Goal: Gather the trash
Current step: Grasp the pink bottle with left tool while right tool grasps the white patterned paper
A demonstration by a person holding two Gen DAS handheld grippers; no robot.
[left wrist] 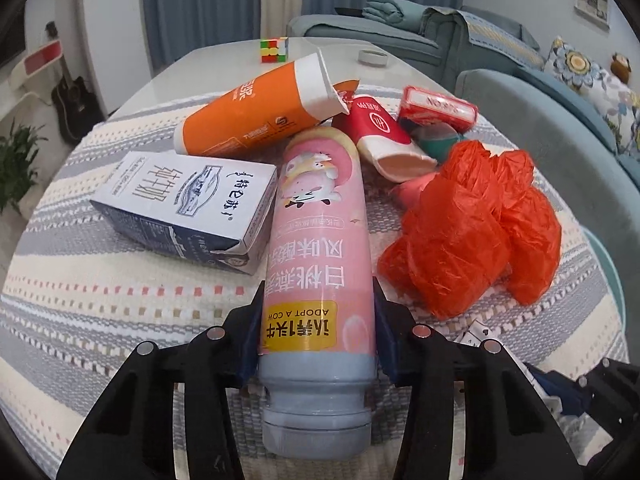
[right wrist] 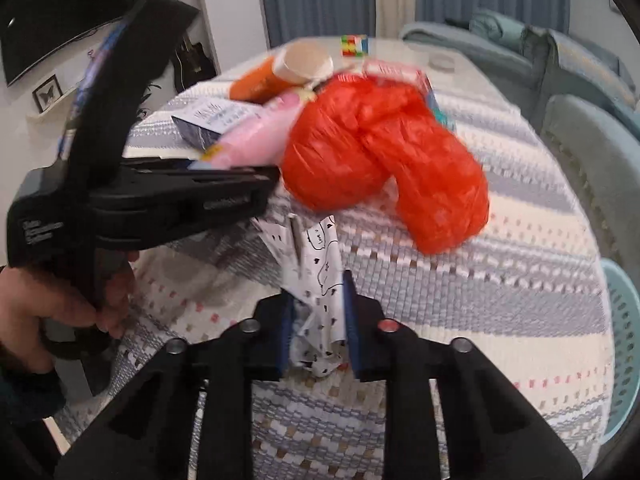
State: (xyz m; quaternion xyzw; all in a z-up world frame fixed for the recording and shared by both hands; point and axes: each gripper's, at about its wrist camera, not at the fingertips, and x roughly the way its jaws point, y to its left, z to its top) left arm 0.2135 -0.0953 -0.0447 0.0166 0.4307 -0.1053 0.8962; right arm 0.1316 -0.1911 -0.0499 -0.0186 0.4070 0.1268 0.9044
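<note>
Right, the left tool point(left wrist: 316, 332) is pinching the pink yogurt bottle point(left wrist: 320, 240) near its grey cap end, blue pads pressed against both sides of the label, the bottle's far end pointing into the pile. Over on the right, the right tool point(right wrist: 316, 320) is clamped on a crumpled printed paper wrapper point(right wrist: 320, 280) — white with small black doodles, standing up crinkled between the fingers.

Room to move: in the right wrist view the woven striped cloth point(right wrist: 480, 300) to the right of the wrapper lies bare out to the tabletop's curved edge, where a pale blue plastic basket point(right wrist: 624, 352) with a perforated wall sits just beyond. To the left the left tool's black body crosses the view, held in a hand point(right wrist: 60, 300).

Crowding the bottle: a white-and-navy milk carton point(left wrist: 188, 208) lies touching its left side, an orange paper cup point(left wrist: 260, 112) is tipped over behind, and a red-and-white carton point(left wrist: 384, 140) and a red packet point(left wrist: 438, 110) lie further back. A glossy, crinkled red plastic bag point(left wrist: 472, 224) bulges just right of the bottle. Far off on the bare tabletop point(left wrist: 224, 64) — a Rubik's cube point(left wrist: 274, 49).
</note>
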